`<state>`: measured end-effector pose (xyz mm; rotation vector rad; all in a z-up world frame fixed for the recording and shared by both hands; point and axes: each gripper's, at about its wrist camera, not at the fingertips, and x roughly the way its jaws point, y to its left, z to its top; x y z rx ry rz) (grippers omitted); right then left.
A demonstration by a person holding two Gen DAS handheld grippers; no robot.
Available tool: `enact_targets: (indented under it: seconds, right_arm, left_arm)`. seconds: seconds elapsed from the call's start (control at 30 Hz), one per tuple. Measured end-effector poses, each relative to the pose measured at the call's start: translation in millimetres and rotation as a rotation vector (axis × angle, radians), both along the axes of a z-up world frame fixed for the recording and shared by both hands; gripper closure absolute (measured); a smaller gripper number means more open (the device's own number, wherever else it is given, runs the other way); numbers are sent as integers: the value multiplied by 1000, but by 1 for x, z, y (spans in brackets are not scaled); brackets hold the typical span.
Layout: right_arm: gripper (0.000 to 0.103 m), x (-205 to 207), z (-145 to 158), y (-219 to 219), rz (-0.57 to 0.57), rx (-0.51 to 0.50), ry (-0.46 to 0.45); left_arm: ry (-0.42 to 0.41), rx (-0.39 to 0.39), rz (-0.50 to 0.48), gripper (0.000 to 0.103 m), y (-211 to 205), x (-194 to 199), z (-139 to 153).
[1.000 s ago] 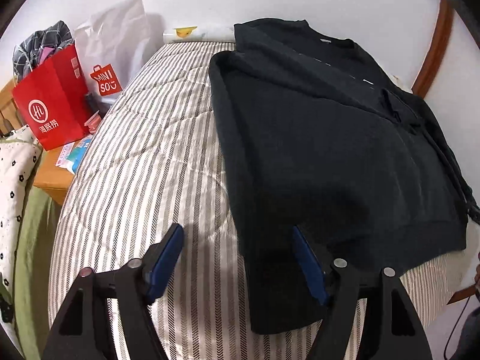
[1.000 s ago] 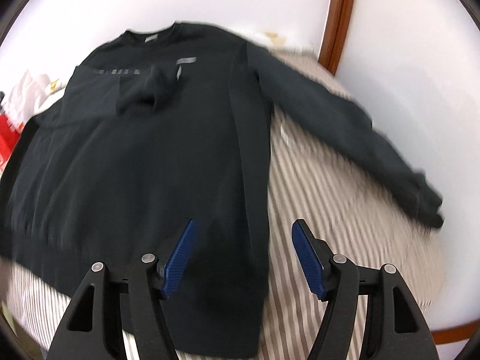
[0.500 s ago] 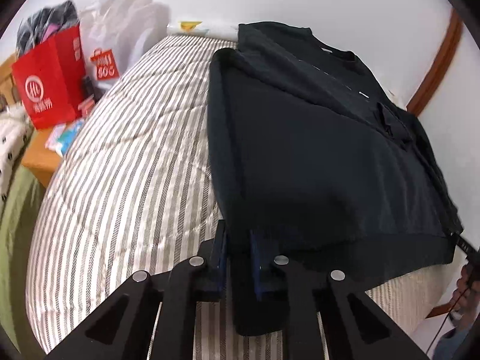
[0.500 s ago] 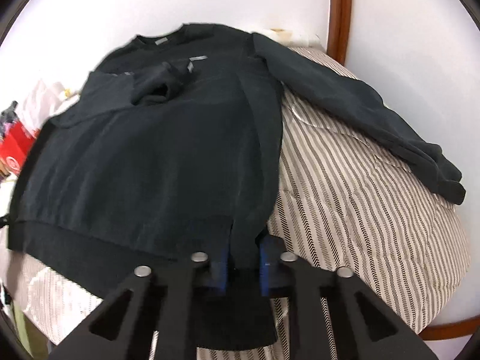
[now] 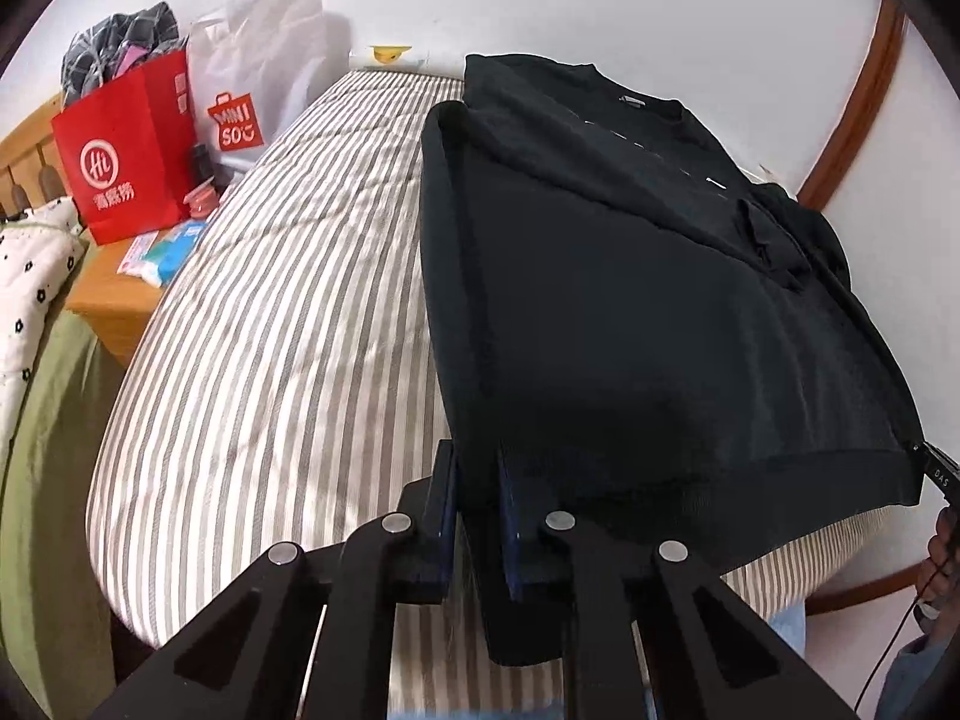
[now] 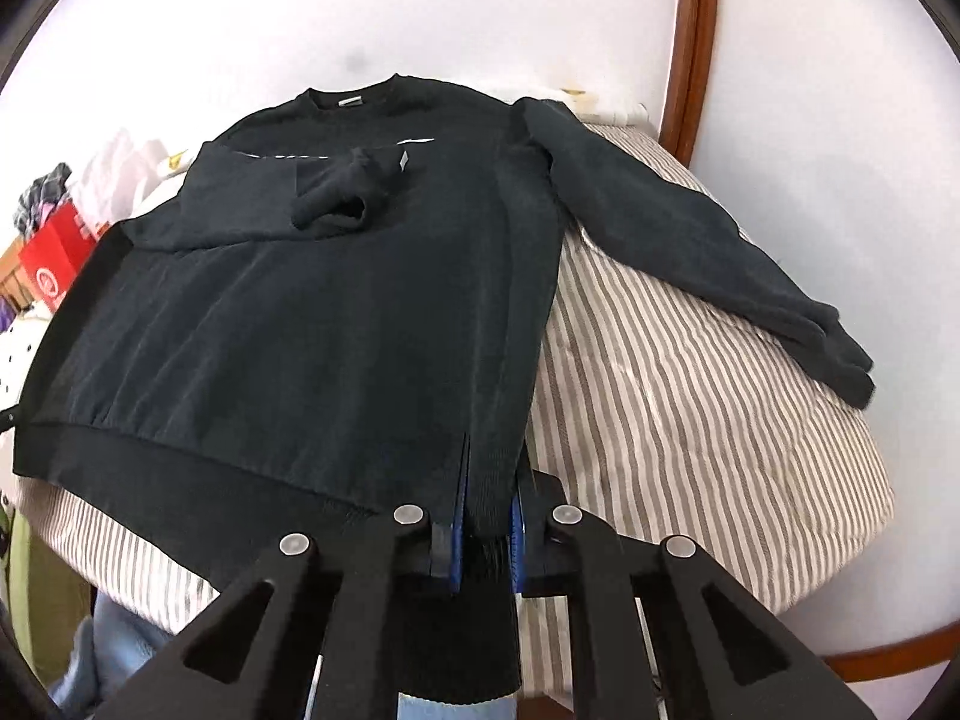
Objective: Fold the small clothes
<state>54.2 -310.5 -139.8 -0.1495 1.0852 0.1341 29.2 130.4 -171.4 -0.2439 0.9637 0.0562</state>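
A black sweatshirt (image 5: 630, 300) lies face up on a striped bed, also seen in the right wrist view (image 6: 312, 312). One sleeve (image 6: 336, 204) is folded across the chest; the other sleeve (image 6: 708, 252) lies spread out to the right. My left gripper (image 5: 477, 480) is shut on the hem at the sweatshirt's left corner. My right gripper (image 6: 487, 516) is shut on the hem at its right corner. The hem is lifted a little off the bed at both corners.
The striped quilt (image 5: 288, 324) covers the bed (image 6: 690, 420). A red paper bag (image 5: 126, 150) and a white bag (image 5: 258, 90) stand on a wooden bedside table (image 5: 114, 300) at the left. A white wall and brown door frame (image 6: 690, 42) are behind.
Both grippers were open above the hem a second ago. They closed on the two hem corners and now hold them slightly raised.
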Motion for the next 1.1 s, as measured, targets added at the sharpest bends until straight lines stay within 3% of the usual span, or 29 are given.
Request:
enact_targets:
  seconds: [0.2,0.33,0.4,0.53,0.63,0.87,1.0,1.1]
  right_arm:
    - [91,-6,-7,-11,8,-13,28]
    - [76,6,-9,-12,-9,-28,56]
    - [73,14,3,-9,-14,-65,9]
    - [58,41,31,16,18,-50,-82]
    - [58,76,38,61,87,8,-104]
    - [58,170,31,193,258,172,-100]
    - [58,216,17,261,336,195,-85]
    - [58,252,0,308,384,198,-56]
  left_arm:
    - [24,-14,-48,90,-9,-20,-5]
    - [17,10,-53,85,-10,-18,2]
    - [2,6,-51,83,-8,-17,11]
    - [-33,66,-29,65,0,3,31]
    - [-47,72,-21,53,6,23,39]
    - [-56,114,6,53,16,86,49]
    - [-23,203,30,53,22,117,42]
    - [-11,202,34,53,29,134,34]
